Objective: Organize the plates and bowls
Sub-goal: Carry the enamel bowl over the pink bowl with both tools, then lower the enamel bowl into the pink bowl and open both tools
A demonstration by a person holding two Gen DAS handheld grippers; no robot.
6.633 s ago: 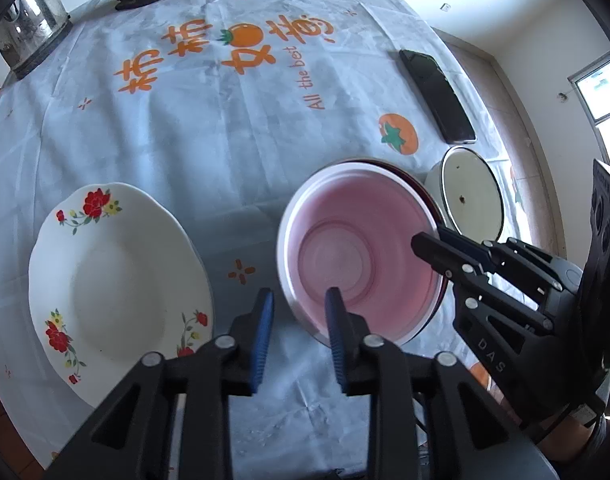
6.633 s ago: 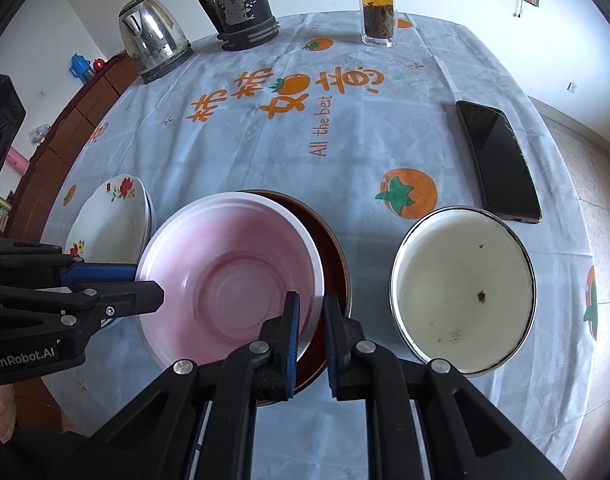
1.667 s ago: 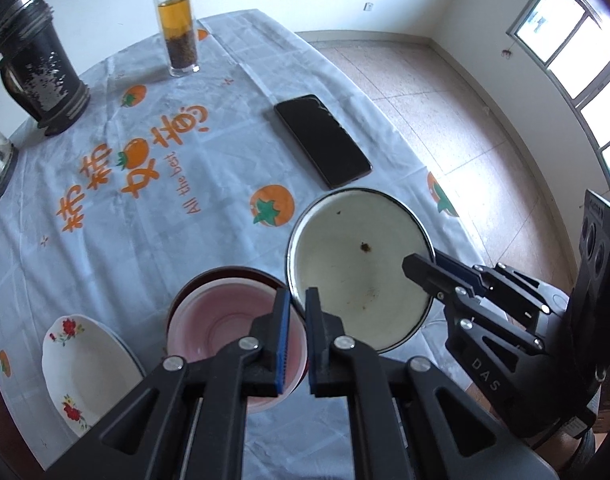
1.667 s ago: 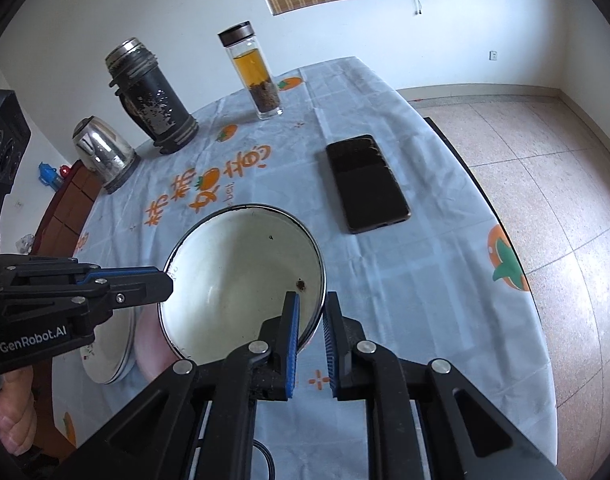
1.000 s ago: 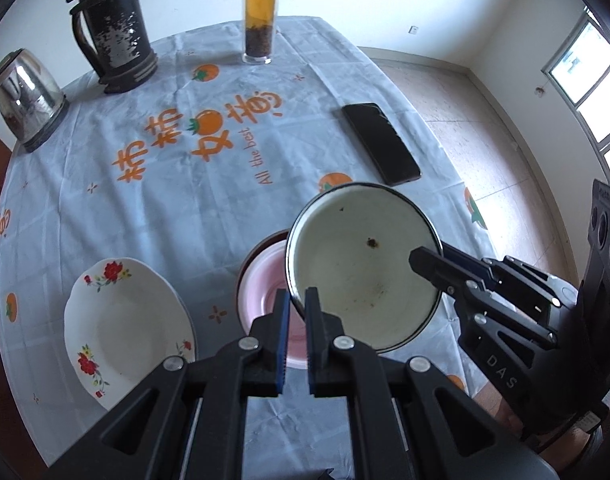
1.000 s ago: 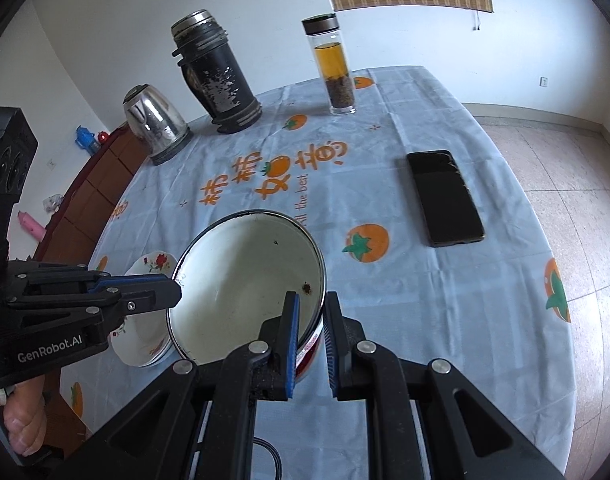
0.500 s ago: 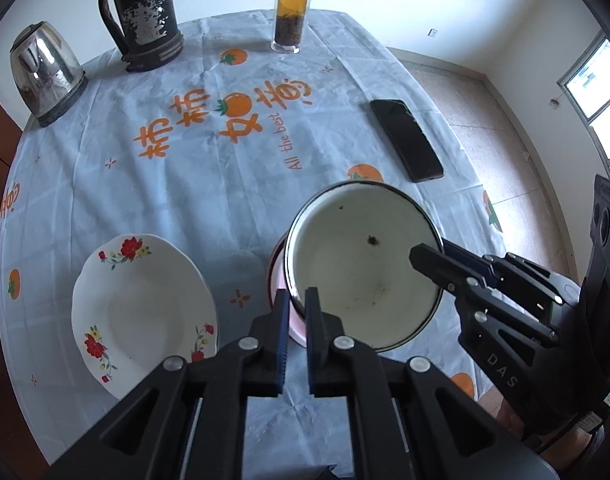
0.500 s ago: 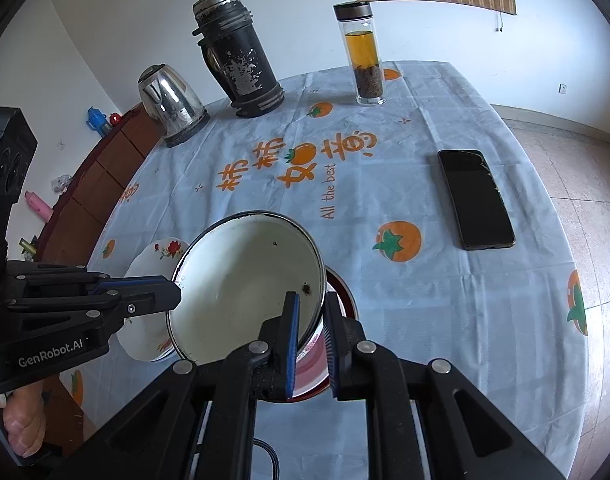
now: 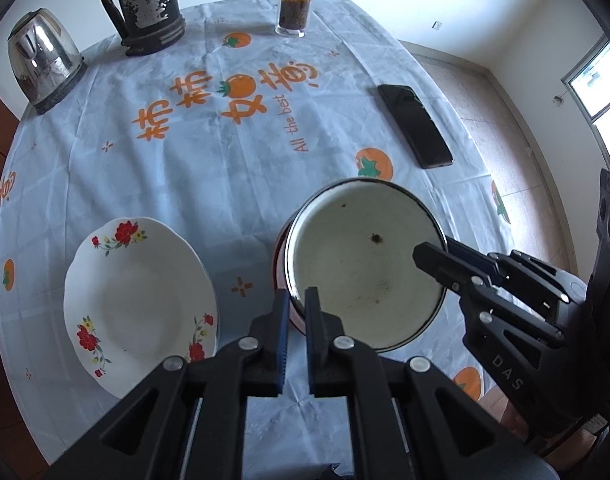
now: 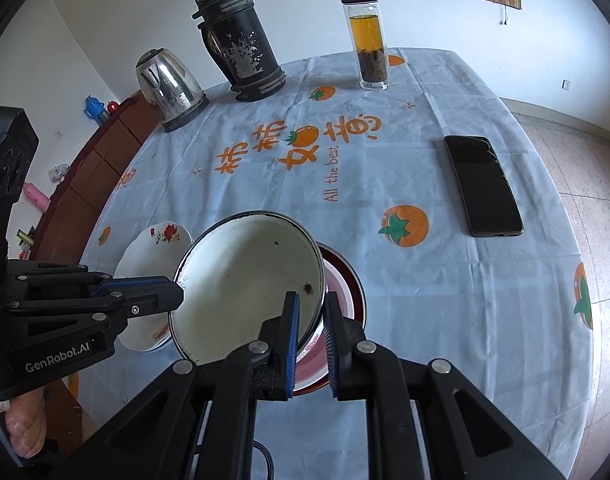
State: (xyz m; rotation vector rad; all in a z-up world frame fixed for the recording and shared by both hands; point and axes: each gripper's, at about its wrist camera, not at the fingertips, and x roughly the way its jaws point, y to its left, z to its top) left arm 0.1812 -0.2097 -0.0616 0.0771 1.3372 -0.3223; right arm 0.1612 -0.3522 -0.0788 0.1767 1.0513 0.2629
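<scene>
Readable lettering on cloth and grippers

The tablecloth (image 9: 193, 168) carries "All the best" at twelve o'clock; the left gripper (image 10: 177, 290) reads "GenRobot.AI", at nine o'clock; the right gripper (image 9: 429, 258) "DAS", at four.

Your left claw (image 9: 296, 312) and right claw (image 10: 310, 314) both point steeply down, each clamped tight on opposite sides of the enamel bowl's (image 10: 241, 280) rim.
</scene>
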